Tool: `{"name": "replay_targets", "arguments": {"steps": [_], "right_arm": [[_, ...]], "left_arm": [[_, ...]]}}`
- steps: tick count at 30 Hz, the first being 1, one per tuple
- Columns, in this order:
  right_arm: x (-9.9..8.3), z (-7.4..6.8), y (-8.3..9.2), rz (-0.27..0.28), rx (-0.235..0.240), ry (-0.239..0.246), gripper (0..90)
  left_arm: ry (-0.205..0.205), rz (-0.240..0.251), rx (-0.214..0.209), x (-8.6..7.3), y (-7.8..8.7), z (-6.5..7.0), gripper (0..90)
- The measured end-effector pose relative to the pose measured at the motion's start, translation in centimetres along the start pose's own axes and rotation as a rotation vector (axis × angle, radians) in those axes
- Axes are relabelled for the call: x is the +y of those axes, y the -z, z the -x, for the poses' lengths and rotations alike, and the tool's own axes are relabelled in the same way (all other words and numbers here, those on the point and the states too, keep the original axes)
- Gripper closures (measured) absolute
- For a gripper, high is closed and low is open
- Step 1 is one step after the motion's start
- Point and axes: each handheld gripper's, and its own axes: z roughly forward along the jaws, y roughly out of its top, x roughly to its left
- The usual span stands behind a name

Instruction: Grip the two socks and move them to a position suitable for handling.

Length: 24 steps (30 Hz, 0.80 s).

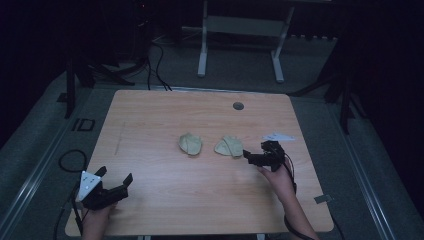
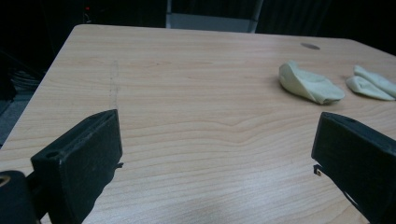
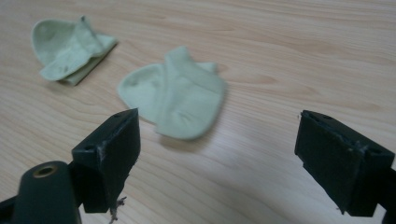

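Pale green socks (image 1: 229,146), folded, lying flat

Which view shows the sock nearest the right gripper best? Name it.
The right gripper view: the sock lies close, just ahead of the open jaws, folds clear. The high view shows it small beside the right gripper; the left gripper view catches it at the frame's edge.

Right sock (image 2: 371,83) cropped at frame edge
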Motion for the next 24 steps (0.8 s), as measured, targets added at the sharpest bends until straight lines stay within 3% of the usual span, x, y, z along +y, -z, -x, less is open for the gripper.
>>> {"name": "replay_targets", "arguments": {"steps": [4, 6, 8, 17, 24], "right_arm": [[0.8, -0.9, -1.2, -0.018, 0.029, 0.022, 14.2], [1.4, -1.7, -2.8, -0.045, 0.040, 0.037, 15.9], [1.6, -2.2, -3.7, -0.060, 0.046, 0.049, 21.3], [3.0, -3.8, -7.0, -0.144, 0.025, 0.147, 28.6], [3.5, -3.9, -9.4, -0.213, 0.004, 0.161, 32.0]], "left_arm": [[-0.009, -0.007, -0.005, 0.0, -0.1, 0.1, 2.0], [-0.011, -0.010, -0.007, 0.0, -0.1, 0.1, 2.0], [-0.012, -0.012, -0.006, 0.0, -0.1, 0.1, 2.0], [-0.004, -0.008, -0.009, 0.0, 0.0, -0.2, 1.9], [0.000, -0.013, -0.015, -0.1, -0.1, -0.4, 1.9]]}}
